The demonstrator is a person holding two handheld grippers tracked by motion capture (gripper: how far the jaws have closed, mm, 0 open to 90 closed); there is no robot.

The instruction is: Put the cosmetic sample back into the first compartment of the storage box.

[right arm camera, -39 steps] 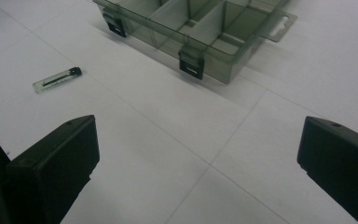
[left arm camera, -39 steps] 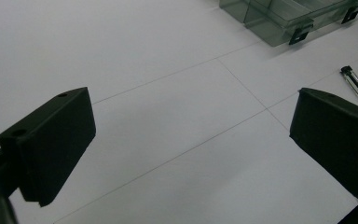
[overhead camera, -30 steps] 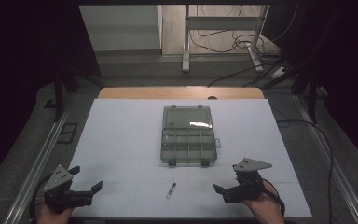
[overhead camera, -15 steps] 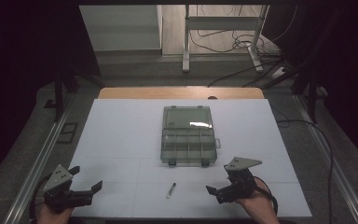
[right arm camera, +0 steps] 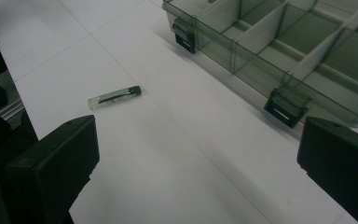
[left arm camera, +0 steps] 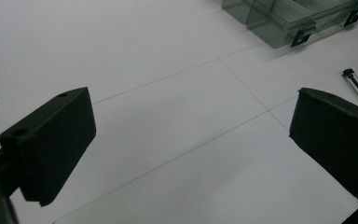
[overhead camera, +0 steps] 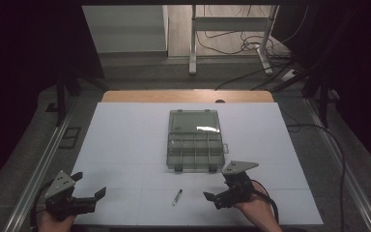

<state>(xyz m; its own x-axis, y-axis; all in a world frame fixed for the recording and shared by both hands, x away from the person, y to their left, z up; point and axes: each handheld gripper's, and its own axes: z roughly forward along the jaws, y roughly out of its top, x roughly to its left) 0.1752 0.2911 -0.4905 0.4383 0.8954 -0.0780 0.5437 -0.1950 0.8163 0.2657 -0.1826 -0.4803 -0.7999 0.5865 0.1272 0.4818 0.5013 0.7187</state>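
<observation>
The right claw (overhead camera: 218, 195) hangs wide open just right of the small clear vial (overhead camera: 177, 196), which lies flat on the white surface (overhead camera: 125, 140), apart from both claws. Behind it, the smoky divided box (overhead camera: 194, 145) sits lid-open, its visible compartments empty. The left claw (overhead camera: 89, 195) gapes wide, well off left.

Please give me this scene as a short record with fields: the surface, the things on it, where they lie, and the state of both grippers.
surface: white sheet on the table
box: clear compartment box, lid open, mid-sheet
small item: clear tube with black cap, lying flat, in front of the box, apart from it
left gripper: near left corner of the sheet, jaws open, holding nothing
right gripper: right of the tube, jaws open, holding nothing
box contents: none visible in the near compartments
</observation>
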